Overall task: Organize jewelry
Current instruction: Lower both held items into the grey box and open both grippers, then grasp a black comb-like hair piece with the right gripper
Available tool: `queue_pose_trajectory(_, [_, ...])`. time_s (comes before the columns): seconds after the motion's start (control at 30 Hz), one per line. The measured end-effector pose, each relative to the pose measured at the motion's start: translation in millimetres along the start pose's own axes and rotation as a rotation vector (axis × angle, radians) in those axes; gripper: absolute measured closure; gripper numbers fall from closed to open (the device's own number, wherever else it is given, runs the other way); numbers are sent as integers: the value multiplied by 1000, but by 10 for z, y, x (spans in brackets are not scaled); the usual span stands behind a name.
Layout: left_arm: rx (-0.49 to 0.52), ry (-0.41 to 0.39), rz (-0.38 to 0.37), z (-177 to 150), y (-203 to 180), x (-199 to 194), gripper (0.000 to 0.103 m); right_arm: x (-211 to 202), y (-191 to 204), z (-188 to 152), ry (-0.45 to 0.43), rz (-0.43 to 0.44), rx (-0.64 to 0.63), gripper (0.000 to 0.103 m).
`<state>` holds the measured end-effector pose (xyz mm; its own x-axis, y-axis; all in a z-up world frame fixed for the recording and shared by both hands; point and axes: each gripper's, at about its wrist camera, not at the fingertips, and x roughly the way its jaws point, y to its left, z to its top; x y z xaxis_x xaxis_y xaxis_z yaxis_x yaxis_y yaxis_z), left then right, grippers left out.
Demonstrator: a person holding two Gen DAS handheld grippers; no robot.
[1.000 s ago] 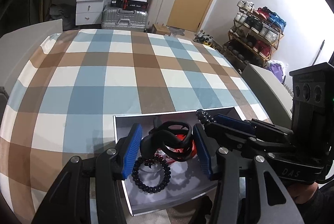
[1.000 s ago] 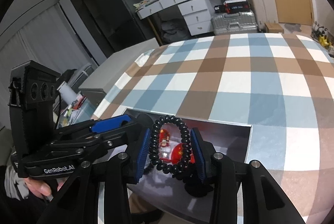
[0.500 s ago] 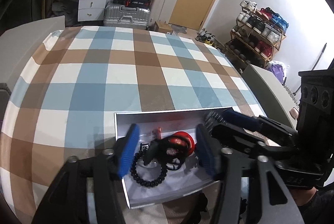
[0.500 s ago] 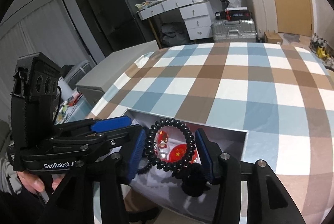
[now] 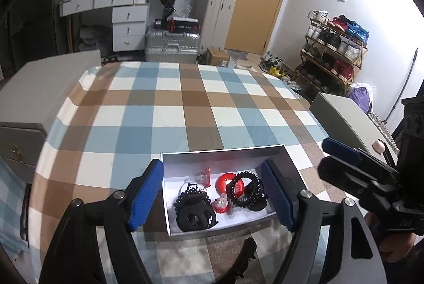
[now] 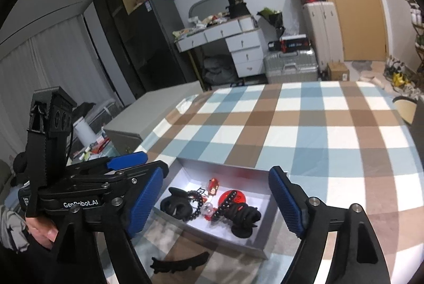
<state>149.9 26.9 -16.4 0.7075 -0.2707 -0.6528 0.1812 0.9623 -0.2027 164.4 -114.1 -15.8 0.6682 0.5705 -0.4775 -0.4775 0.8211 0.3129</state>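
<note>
Above the white box point(image 5: 228, 154), the left gripper point(image 5: 216, 195) hung spread and empty; inside the box lay a beaded bracelet point(image 5: 245, 188) and black claw clip point(image 5: 194, 217). From the right wrist, the right gripper point(image 6: 216, 202) was likewise spread over the box point(image 6: 228, 166), a black curved clip point(image 6: 180, 262) lying just outside it.

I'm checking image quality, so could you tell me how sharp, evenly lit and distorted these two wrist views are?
Left wrist view: sharp, with the white box evenly lit and the checked tablecloth bowed by fisheye. Right wrist view: similar bowing, dark corners, and a bright patch inside the box.
</note>
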Motion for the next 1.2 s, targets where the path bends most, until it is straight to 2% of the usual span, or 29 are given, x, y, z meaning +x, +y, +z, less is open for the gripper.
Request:
queue_pose_trajectory(0.1, [8,-32,30,-19,-30,-78,23,-146,35,-15,-26,-9,-6,12])
queue_pose_trajectory(0.43, [13,-81,119,-175,-101,-257,21,-550,145,-157,-94,-55,-26,2])
queue_pose_trajectory(0.53, [-28,-83,137,-302,-90,-294,18,-641,178,-255,-90,-68,-24,2])
queue_pose_trajectory(0.63, [-53,-46,142,-538,-103,-257,15,-704,185,-376,-78,-79,-12,0])
queue_pose_trajectory(0.83, [-48,6,166,-901,-161,-262,14,-682,136,-731,23,-77,17,0])
queue_pose_trajectory(0.93, [-53,27,184,-1004,-145,-278,9,-642,101,-909,75,-73,42,0])
queue_pose_trajectory(1.2, [-57,46,220,-1256,-109,-362,9,-463,-18,-1369,217,-84,115,2])
